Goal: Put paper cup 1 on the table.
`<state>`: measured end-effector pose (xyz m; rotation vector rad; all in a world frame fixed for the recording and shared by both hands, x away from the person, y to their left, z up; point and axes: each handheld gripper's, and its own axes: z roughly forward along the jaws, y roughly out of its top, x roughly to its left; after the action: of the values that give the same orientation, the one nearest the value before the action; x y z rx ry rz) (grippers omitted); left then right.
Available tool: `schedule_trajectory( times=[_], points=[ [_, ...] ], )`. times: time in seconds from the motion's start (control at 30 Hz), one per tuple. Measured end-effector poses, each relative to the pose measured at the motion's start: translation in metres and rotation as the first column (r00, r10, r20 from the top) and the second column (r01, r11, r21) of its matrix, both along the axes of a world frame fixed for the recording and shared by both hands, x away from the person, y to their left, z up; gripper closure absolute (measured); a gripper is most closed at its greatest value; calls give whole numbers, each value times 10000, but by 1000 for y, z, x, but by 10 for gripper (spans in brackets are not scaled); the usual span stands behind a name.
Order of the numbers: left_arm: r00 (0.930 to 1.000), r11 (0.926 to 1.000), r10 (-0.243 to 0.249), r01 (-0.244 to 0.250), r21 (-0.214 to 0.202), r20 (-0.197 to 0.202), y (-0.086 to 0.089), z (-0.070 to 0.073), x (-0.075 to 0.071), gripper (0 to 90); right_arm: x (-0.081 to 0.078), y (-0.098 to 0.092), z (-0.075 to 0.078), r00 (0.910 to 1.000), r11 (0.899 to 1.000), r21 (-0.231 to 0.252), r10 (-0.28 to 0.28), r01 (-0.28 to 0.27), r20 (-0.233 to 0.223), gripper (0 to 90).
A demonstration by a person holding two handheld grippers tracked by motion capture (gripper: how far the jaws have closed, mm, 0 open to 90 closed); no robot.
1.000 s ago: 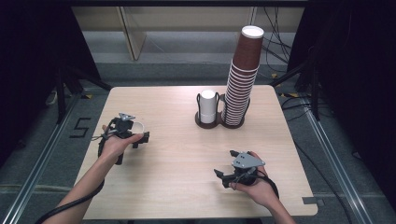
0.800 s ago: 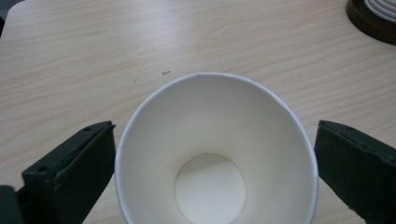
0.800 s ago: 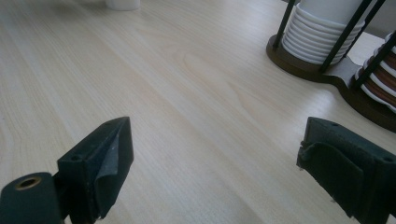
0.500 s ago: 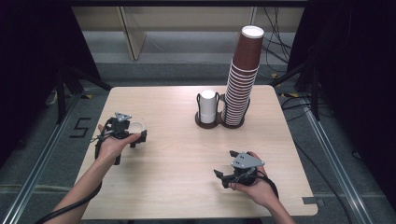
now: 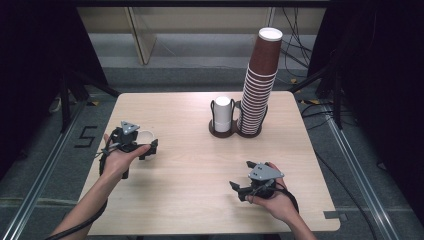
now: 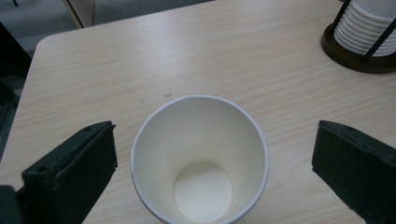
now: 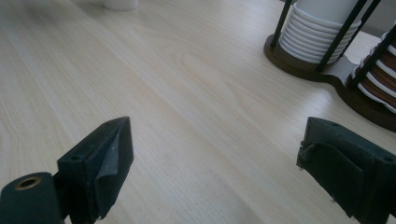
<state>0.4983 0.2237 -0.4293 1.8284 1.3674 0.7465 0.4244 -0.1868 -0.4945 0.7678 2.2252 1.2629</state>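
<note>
A white paper cup [image 6: 200, 158] stands upright on the table [image 5: 200, 200], mouth up, right between the jaws of the left claw [image 5: 141, 145]. The jaws stand wide, one on each side of the cup, and neither pad touches its wall. Ahead of that claw and off to its right sits a dark holder [image 5: 235, 131] with a short stack of white cups [image 5: 222, 114] and a tall stack of brown cups [image 5: 260, 85]. The right claw [image 7: 219, 172] also gapes wide over bare wood, holding nothing.

The cup looks very light and thin-walled, so it would likely tip at a nudge and buckle under a hard squeeze. The rolled rim is probably the stiffest part; a gentle grip across the wall just below it seems safest.
</note>
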Motion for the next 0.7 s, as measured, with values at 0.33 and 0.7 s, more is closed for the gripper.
schedule_trajectory(
  times=[0.33, 0.7],
  points=[
    [9957, 9982, -460, 489, -346, 798, -15, 9, -20, 0, 1, -4, -2, 9999, 9999, 63, -112, 112, -6, 103],
    [9651, 9764, -1876, 2034, -723, 1825, -60, 14, -34, 0, 0, -13, 4, 9983, 9973, 459, -583, 578, 91, 103]
  ],
)
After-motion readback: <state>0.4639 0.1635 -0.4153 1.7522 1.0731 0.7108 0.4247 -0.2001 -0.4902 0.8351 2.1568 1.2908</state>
